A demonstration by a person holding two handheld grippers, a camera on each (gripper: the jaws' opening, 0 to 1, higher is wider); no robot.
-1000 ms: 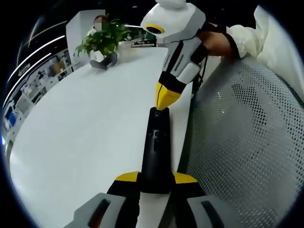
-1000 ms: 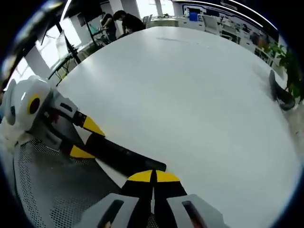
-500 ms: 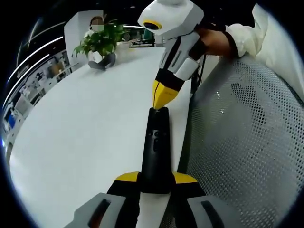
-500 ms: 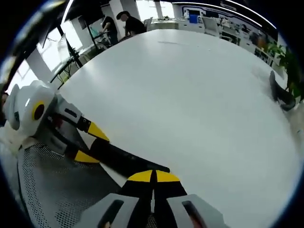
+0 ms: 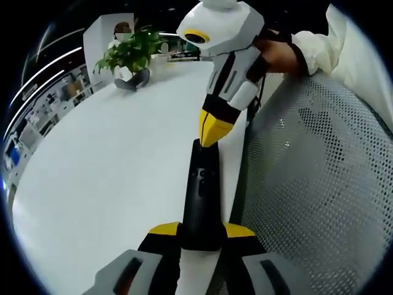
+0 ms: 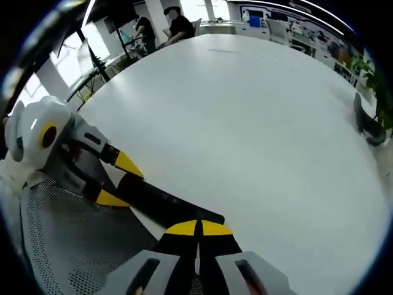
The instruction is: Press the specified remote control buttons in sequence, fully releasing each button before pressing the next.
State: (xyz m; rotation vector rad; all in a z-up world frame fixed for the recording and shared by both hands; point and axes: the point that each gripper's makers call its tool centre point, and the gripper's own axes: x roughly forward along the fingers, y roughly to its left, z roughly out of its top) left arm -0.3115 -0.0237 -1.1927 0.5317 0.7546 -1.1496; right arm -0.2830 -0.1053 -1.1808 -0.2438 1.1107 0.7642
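Clamped at six o'clock between the left gripper [image 5: 201, 232] jaws: black remote control [image 5: 201, 190], pointing to twelve along the white table [image 5: 110, 178] edge. Tips of right gripper [image 5: 212, 130] pressed together, seemingly touching its far end. Beyond, potted plant [image 5: 131, 54] at eleven.

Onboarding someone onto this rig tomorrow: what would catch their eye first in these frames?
First, the black remote control clamped between the yellow-tipped jaws of the left hand-held gripper, sticking out over the white table. Second, the right hand-held gripper, jaws shut, its yellow tip at the remote's far end. Beside them, a white perforated mesh surface fills the right of the left gripper view; a potted plant stands far across the table.
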